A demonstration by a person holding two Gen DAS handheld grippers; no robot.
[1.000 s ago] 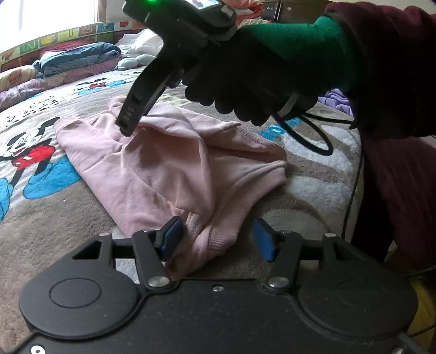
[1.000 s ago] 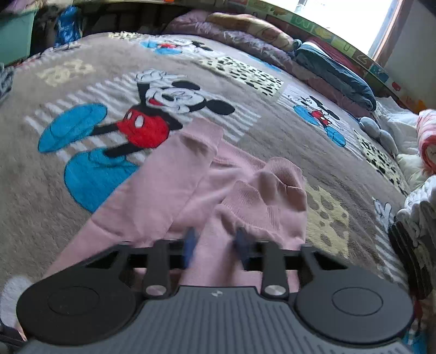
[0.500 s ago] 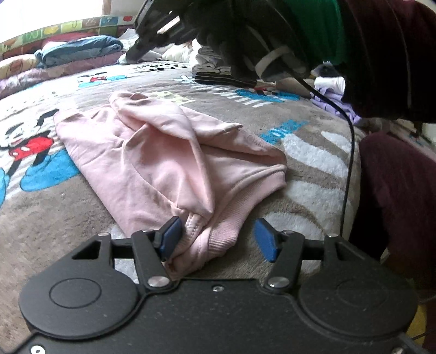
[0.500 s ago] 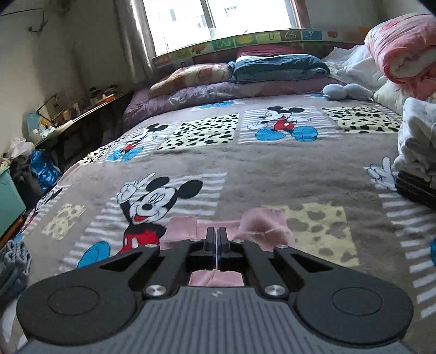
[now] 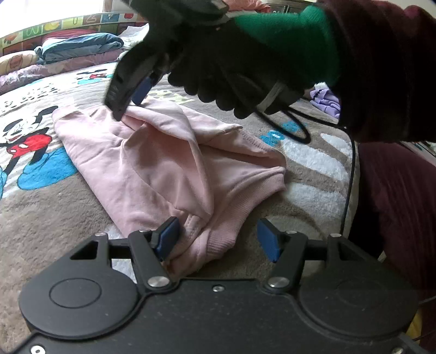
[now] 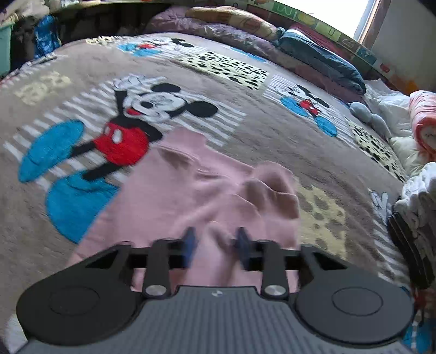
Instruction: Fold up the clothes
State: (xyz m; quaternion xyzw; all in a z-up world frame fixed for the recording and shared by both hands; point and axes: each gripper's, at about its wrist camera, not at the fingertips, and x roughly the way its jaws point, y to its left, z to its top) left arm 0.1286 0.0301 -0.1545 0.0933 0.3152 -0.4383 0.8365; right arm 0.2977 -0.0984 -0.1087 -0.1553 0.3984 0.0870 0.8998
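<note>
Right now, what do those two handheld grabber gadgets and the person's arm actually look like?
Each tool is matte black plastic with two round discs, silver screws and blue pads on its fingers. The left gripper has a smooth body; the right gripper has a ribbed grey one. The right hand wears a black glove with a green cuff under a maroon sleeve, and a black cable trails from it.

No brand, label or number can be read with certainty. Single large characters are printed on the coloured panels of the headboard strip [image 5: 68, 23] behind the bed, seen in both views, but are too small and warped to be made out. A small logo is stamped on the right gripper's housing [image 6: 216, 293]; illegible. Blanket [image 6: 245, 130] carries cartoon-mouse pics only, no wording.
</note>
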